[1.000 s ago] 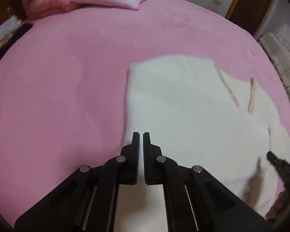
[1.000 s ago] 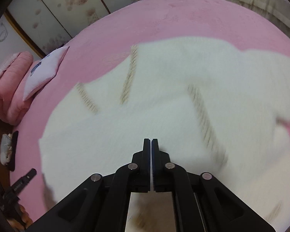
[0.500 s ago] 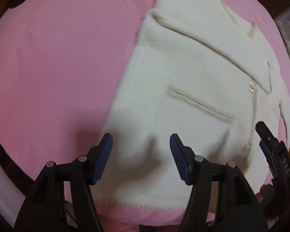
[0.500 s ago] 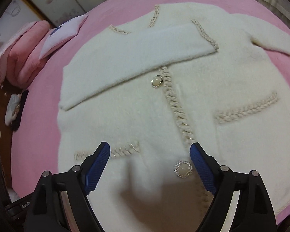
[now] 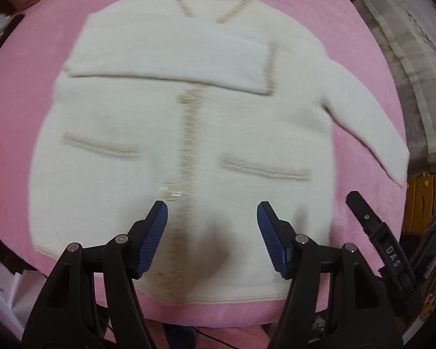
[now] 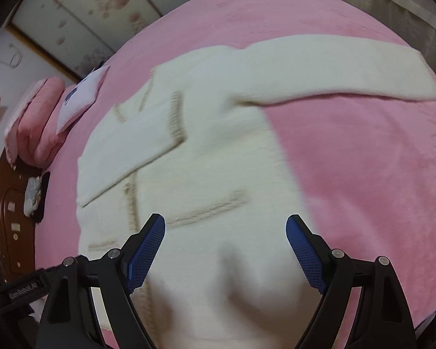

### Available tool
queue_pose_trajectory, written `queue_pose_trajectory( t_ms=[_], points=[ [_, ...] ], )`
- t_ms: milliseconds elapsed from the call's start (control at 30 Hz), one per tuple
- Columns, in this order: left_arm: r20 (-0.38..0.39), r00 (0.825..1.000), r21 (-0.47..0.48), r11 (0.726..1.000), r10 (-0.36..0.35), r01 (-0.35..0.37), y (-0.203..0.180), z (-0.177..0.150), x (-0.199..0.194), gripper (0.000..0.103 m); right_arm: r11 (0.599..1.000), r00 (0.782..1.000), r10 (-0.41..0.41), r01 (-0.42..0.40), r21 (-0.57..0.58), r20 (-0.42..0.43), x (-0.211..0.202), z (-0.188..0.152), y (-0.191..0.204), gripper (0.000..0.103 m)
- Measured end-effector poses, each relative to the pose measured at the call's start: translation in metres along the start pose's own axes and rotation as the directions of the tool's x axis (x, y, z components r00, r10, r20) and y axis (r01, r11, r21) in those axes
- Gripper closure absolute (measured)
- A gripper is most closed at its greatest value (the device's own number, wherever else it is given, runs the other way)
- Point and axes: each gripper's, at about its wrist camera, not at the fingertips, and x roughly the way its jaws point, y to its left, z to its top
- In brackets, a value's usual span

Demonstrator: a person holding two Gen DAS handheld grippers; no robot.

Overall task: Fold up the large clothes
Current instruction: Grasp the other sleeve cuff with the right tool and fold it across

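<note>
Hovering above the near hem of a cream fuzzy knitted cardigan with beige braided trim [image 5: 189, 133], the left gripper [image 5: 212, 232] has its blue-padded fingers apart and opening further with nothing between them, while the right gripper [image 6: 225, 250] is spread wide and equally empty. Farther off, the cardigan lies flat on a pink plush bedspread [image 6: 363, 160], one sleeve folded across the chest and the right sleeve [image 6: 334, 69] flung outward. Grabbing that loose sleeve carelessly could drag the body and undo the fold.
</note>
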Motion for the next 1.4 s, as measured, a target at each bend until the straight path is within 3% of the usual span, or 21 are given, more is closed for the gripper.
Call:
queue_pose_trajectory(
  t_ms=[100,233,467,600,667,833,933,1033,1100,1233,1400],
  points=[
    [-0.032,0.999,0.085,0.996,-0.006,0.009,-0.060,0.003,0.008,0.042,0.995,1.000,-0.016,0.015,0.098,0.011,-0.014,0.012,-0.060,0.016],
    [-0.048,0.999,0.203,0.979,0.018,-0.008,-0.119,0.009,0.023,0.042,0.957,0.998,-0.060,0.049,0.284,0.028,-0.012,0.034,-0.148,0.016],
    [-0.114,0.992,0.261,0.965,0.046,-0.015,-0.174,0.028,0.070,0.042,0.789,0.987,-0.112,0.018,0.614,0.115,-0.004,0.071,-0.289,0.016],
    [-0.149,0.988,0.246,0.969,0.043,-0.005,-0.183,0.047,0.099,0.042,0.691,0.975,-0.093,-0.083,0.718,0.202,0.001,0.090,-0.339,0.016],
    [-0.154,0.987,0.253,0.967,0.042,-0.002,-0.189,0.054,0.108,0.042,0.666,0.964,-0.091,-0.128,0.735,0.250,0.007,0.105,-0.356,0.016],
    [-0.143,0.988,0.268,0.963,0.056,-0.016,-0.199,0.065,0.122,0.042,0.667,0.936,-0.129,-0.162,0.727,0.327,0.031,0.150,-0.380,0.021],
    [-0.145,0.989,0.251,0.968,0.039,-0.001,-0.199,0.069,0.126,0.042,0.664,0.918,-0.162,-0.171,0.728,0.363,0.040,0.174,-0.388,0.033],
    [-0.146,0.989,0.223,0.975,0.025,0.008,-0.192,0.069,0.129,0.042,0.662,0.900,-0.227,-0.138,0.737,0.372,0.047,0.194,-0.392,0.059],
    [-0.149,0.989,0.197,0.980,0.023,0.007,-0.184,0.068,0.129,0.042,0.677,0.886,-0.260,-0.116,0.727,0.383,0.049,0.205,-0.389,0.087],
    [-0.148,0.989,0.121,0.992,-0.005,0.023,-0.156,0.062,0.127,0.042,0.699,0.862,-0.319,-0.066,0.713,0.393,0.037,0.228,-0.371,0.092],
    [-0.139,0.990,0.006,0.999,-0.031,0.032,-0.099,0.057,0.115,0.042,0.782,0.782,-0.400,0.021,0.622,0.477,-0.009,0.270,-0.299,0.093]
  ],
)
